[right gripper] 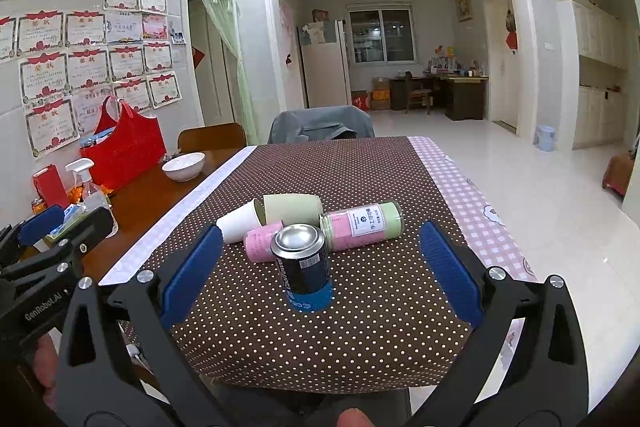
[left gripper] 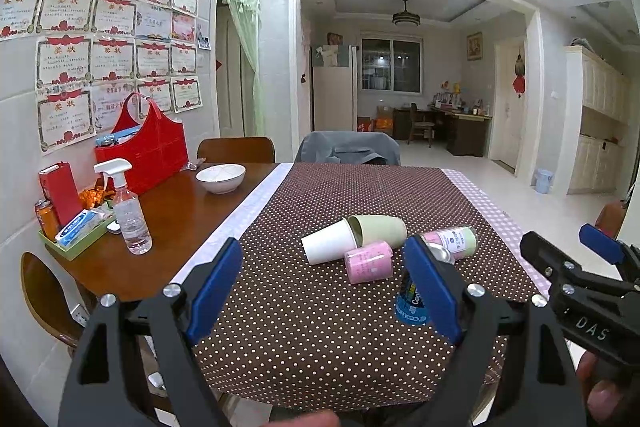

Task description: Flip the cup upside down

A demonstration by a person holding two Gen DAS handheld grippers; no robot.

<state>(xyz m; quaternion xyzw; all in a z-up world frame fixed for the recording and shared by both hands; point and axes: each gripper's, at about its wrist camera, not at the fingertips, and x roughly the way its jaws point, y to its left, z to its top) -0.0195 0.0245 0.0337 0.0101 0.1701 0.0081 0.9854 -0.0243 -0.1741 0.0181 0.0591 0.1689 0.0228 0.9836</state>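
Observation:
Several cups lie on their sides in a cluster on the brown dotted tablecloth (left gripper: 320, 347): a white paper cup (left gripper: 328, 247) (right gripper: 236, 225), a green cup (left gripper: 380, 231) (right gripper: 294, 209) and a pink cup (left gripper: 368, 262) (right gripper: 260, 243). Beside them lies a pink-and-green jar (left gripper: 454, 241) (right gripper: 362, 225). A blue can (right gripper: 304, 275) stands nearer, bottom end up, half hidden in the left wrist view (left gripper: 408, 307). My left gripper (left gripper: 324, 287) (right gripper: 68, 223) is open and short of the cups. My right gripper (right gripper: 320, 273) (left gripper: 568, 245) is open, framing the can without touching it.
On the bare wood at the left are a white bowl (left gripper: 221, 178), a spray bottle (left gripper: 129, 215), a red bag (left gripper: 148, 147) and a green tray (left gripper: 76, 241) of small items. Chairs stand at the far edge and the left. A pink checked cloth (right gripper: 472, 195) covers the table's right side.

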